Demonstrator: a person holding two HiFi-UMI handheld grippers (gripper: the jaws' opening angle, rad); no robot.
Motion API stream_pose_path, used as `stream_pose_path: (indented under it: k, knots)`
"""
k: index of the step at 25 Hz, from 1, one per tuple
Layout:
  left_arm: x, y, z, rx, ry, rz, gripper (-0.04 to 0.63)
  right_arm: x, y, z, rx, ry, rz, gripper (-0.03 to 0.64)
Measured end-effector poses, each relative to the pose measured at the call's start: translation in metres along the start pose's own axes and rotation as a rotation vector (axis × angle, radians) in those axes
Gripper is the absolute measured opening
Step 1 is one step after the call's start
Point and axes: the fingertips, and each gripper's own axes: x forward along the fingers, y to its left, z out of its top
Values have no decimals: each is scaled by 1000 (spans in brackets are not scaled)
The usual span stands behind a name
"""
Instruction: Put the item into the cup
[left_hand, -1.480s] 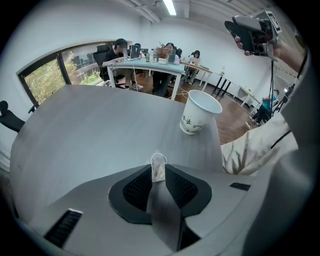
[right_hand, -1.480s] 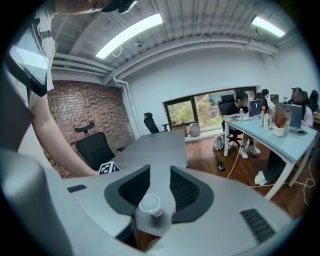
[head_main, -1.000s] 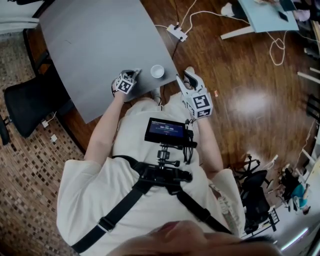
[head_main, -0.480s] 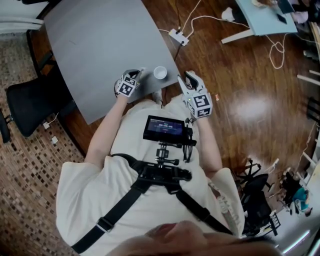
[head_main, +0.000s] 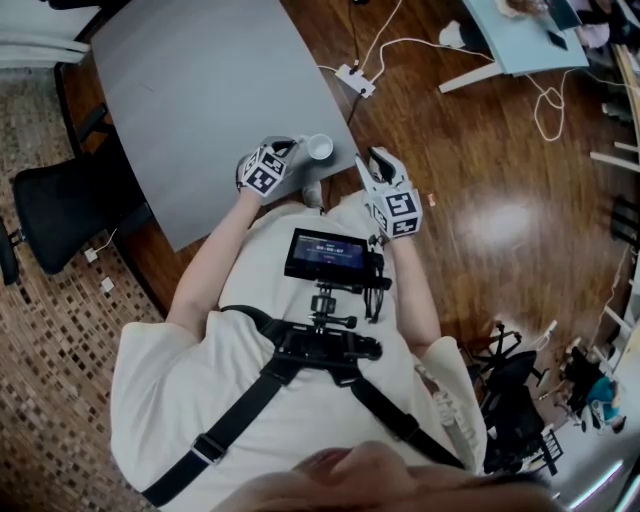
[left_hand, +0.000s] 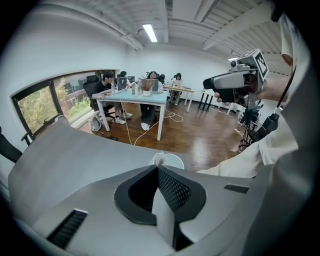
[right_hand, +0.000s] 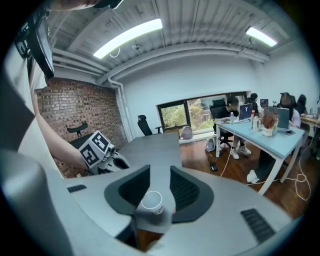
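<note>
A white paper cup (head_main: 320, 147) stands upright near the front corner of the grey table (head_main: 200, 90). My left gripper (head_main: 291, 146) is over the table with its tips just left of the cup. In the left gripper view its jaws (left_hand: 157, 169) are shut, tips touching, and the cup's rim (left_hand: 167, 160) shows right beyond them. I cannot make out any item between the pads. My right gripper (head_main: 374, 156) hangs off the table's edge to the right of the cup, jaws drawn in close on nothing. The cup (right_hand: 151, 201) shows past its jaws (right_hand: 160, 172).
A black office chair (head_main: 60, 205) stands left of the table. A power strip (head_main: 355, 80) and white cables lie on the wooden floor behind the table. A light blue desk (head_main: 520, 30) with people at it is at the far right. A camera rig (head_main: 328, 255) hangs on my chest.
My left gripper has moved to the right along the table's front edge, closer to the cup. The right gripper has stayed about where it was.
</note>
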Motion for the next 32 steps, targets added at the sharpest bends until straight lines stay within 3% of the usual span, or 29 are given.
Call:
stream_pose_path:
  k: [13,27,32]
  knots:
    - [23,-34,9,106,97,-102,2,-12,0,-16,29,-2,-19,133]
    - [65,-37,-1,279,285,-32,2,-33,-11,-16,70,-15,-47,134]
    - [73,-41,-4,334,314,-15,2,-36,-13,-17,91,-14,-47,135]
